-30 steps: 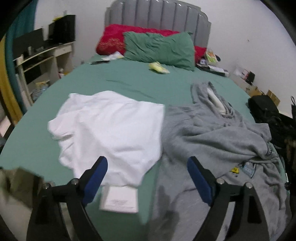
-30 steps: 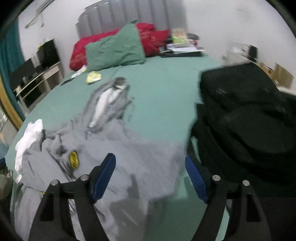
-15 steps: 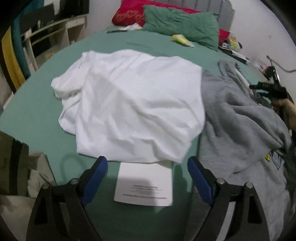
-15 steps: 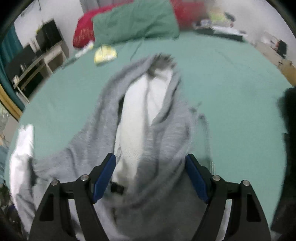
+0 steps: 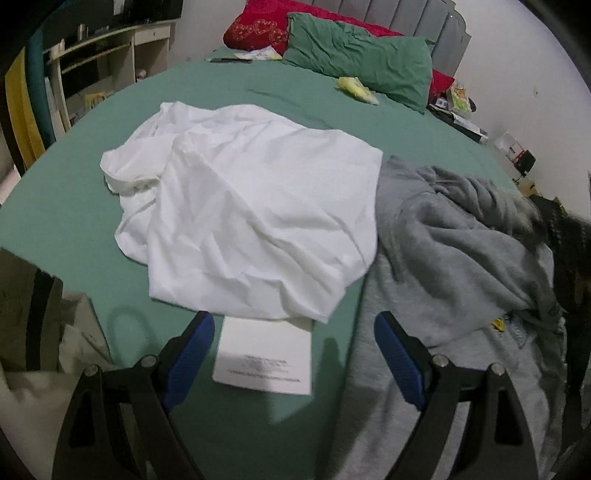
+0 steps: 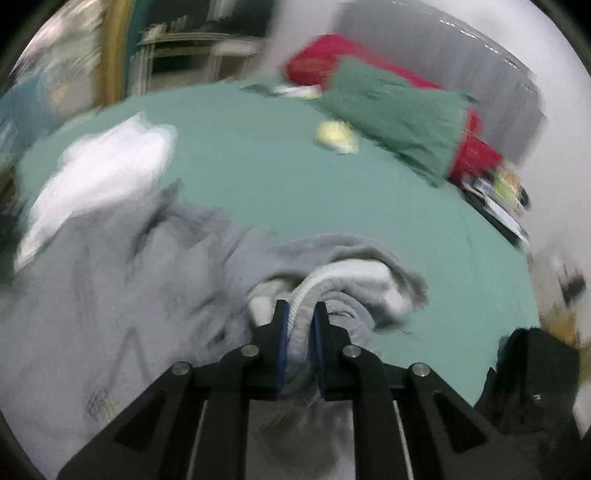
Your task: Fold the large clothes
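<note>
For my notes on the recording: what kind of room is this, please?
Most likely a bedroom: the clothes lie on a bed with a green sheet, pillows against a padded headboard.

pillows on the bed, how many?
2. Green pillow lies at the head of the bed, in front of the red pillow, which sits against the headboard. More may be hidden behind them.

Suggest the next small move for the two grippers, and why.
Probably lift the right gripper a little to draw the gray hoodie off the white shirt. Its jaws are shut on the hood fabric, the hoodie lies crumpled beside the shirt, and the left gripper is open, holding nothing.
</note>
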Action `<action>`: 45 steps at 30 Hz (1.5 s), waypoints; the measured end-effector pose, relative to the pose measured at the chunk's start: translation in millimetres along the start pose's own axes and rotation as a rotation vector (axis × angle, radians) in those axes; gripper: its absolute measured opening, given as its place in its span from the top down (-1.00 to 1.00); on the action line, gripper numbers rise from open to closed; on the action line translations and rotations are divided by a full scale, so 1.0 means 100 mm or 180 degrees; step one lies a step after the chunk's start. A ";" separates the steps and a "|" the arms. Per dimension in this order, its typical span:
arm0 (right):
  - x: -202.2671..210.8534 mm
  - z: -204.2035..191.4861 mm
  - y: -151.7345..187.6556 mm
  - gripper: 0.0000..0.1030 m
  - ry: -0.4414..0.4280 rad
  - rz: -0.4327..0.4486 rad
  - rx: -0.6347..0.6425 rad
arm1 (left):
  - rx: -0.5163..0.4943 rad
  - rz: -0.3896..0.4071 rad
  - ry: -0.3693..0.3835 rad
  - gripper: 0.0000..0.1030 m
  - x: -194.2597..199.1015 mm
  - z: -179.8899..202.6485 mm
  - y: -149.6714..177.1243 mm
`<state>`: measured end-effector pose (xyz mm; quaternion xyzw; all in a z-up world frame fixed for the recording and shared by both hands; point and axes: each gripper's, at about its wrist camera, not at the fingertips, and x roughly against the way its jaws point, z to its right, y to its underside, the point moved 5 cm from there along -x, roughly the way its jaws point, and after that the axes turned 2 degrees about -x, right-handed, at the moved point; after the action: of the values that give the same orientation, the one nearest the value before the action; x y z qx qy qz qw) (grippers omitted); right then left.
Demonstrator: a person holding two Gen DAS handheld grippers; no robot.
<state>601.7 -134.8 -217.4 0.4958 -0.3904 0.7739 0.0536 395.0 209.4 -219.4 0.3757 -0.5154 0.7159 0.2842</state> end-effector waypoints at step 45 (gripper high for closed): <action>1.86 -0.54 -0.65 0.88 0.0719 0.1061 0.0139 | -0.0042 0.0585 0.0300 -0.72 0.67 0.08 -0.04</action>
<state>499.6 -111.3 -42.3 0.3354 -0.4417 0.8310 -0.0426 362.9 204.0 -159.9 0.2909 -0.5385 0.7524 0.2437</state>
